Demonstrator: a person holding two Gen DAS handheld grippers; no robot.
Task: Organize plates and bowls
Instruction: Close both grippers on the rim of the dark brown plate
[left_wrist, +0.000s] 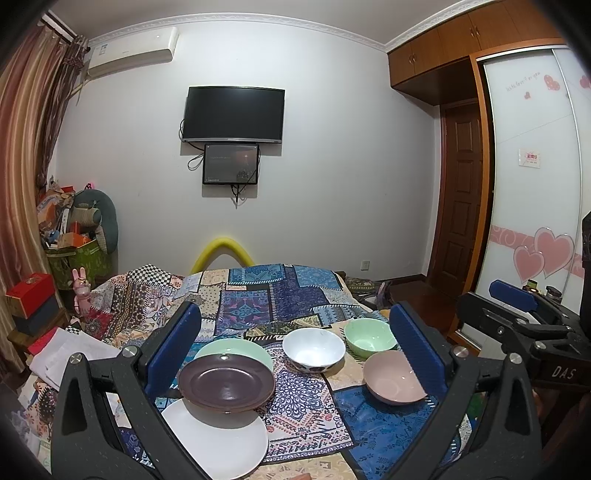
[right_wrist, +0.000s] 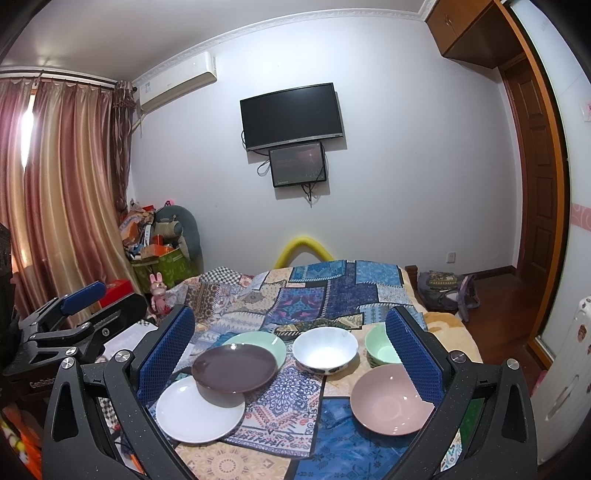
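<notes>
On the patchwork cloth lie a dark brown plate (left_wrist: 226, 384) (right_wrist: 234, 367), overlapping a white plate (left_wrist: 216, 439) (right_wrist: 199, 411) in front and a mint green plate (left_wrist: 236, 350) (right_wrist: 258, 341) behind. To the right stand a white bowl (left_wrist: 314, 349) (right_wrist: 325, 349), a mint green bowl (left_wrist: 369, 336) (right_wrist: 378, 349) and a pink bowl (left_wrist: 393, 376) (right_wrist: 391, 398). My left gripper (left_wrist: 295, 354) is open and empty, held above the dishes. My right gripper (right_wrist: 291, 354) is open and empty, also above them. Each gripper shows at the edge of the other's view.
The cloth (left_wrist: 280, 291) covers a raised surface that drops off at the far side. Boxes and clutter (left_wrist: 70, 236) stand at the left by the curtain. A wardrobe (left_wrist: 535, 166) and door are at the right. A bag (right_wrist: 443, 290) lies on the floor.
</notes>
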